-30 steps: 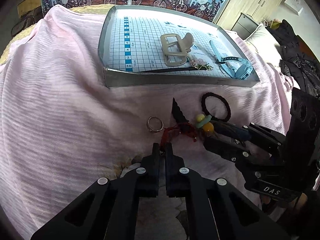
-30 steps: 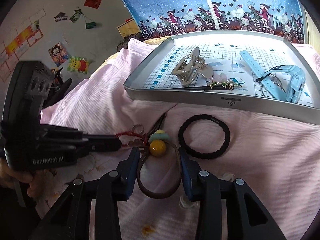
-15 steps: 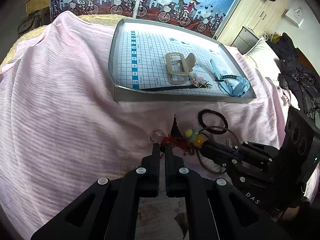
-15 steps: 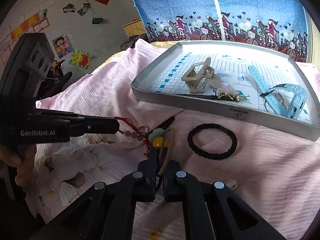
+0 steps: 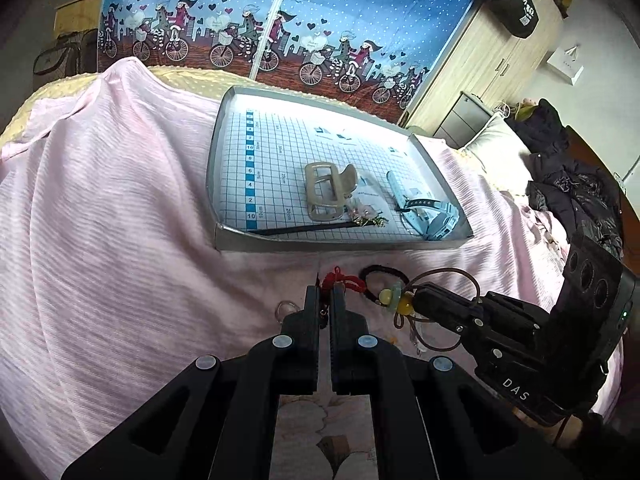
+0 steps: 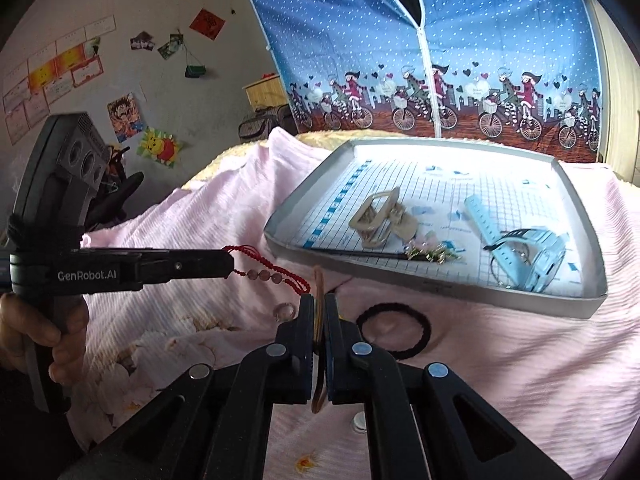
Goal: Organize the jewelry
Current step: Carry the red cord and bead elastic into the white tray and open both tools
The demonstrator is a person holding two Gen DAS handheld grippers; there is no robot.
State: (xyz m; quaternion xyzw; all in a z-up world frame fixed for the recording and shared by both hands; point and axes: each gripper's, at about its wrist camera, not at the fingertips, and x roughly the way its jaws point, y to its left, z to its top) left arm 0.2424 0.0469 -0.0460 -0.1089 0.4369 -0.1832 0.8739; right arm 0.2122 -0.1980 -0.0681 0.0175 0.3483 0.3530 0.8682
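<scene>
Ahead of you the tray [image 5: 218, 236] sits on the blanket [image 5: 100, 220]. In it, the hair claw [image 5: 326, 192] lies left of the watch [image 5: 430, 216], with a hairpin [image 5: 304, 229] along the near wall. Before the tray, a hair tie [image 6: 394, 330] lies on the blanket, and a ring [image 6: 285, 312] to its left.

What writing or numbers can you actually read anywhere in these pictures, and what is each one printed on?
"GenRobot.AI": side of the left gripper.
"DAS": body of the right gripper.
"10", "2", "4", "6", "8": blue ruler strip on the grid sheet in the tray.
"10cm", "20cm": beside that strip, faint.
White print on the black bag: too blurred.
Wall papers: too small.
</scene>
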